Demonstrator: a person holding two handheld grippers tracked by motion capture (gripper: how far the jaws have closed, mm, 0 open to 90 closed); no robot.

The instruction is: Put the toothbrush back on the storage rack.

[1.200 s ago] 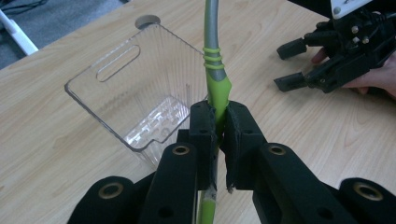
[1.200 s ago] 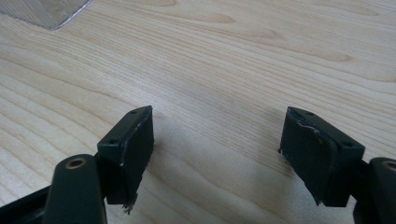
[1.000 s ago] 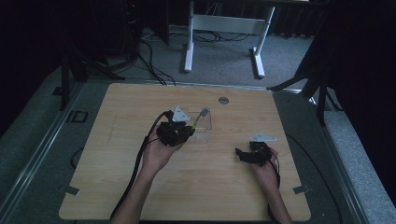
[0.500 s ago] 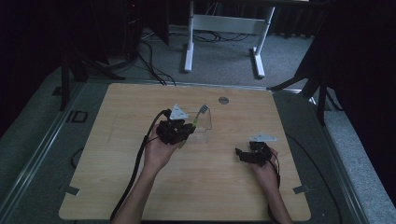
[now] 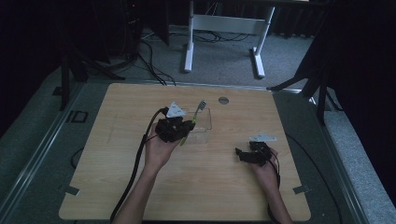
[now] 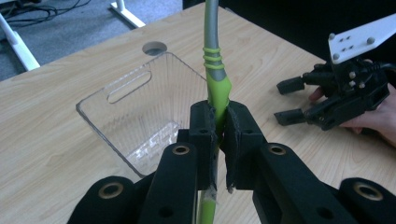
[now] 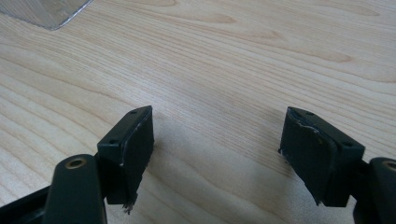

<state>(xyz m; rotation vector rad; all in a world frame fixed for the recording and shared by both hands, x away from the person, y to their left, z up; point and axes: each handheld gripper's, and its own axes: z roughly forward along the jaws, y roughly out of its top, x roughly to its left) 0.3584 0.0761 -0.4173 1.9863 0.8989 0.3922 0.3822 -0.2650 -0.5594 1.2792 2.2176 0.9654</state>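
A green and grey toothbrush [image 6: 216, 79] is clamped between the pads of my left gripper [image 6: 218, 135], its handle running up past the jaws. In the high view the toothbrush [image 5: 198, 112] slants over a clear plastic box [image 5: 205, 125], with the left gripper [image 5: 187, 127] at the box's left side. The same clear box [image 6: 140, 112] lies just beyond the jaws in the left gripper view. My right gripper [image 5: 242, 154] rests low over the table at the right, jaws wide apart with bare wood between them [image 7: 217, 144].
A round metal grommet [image 5: 223, 100] sits in the wooden table [image 5: 116, 186] near its far edge. Tape tabs mark the front corners. Beyond the table stand a white frame [image 5: 224, 23] and cables on the grey floor. A black cable [image 5: 135, 168] trails from the left gripper.
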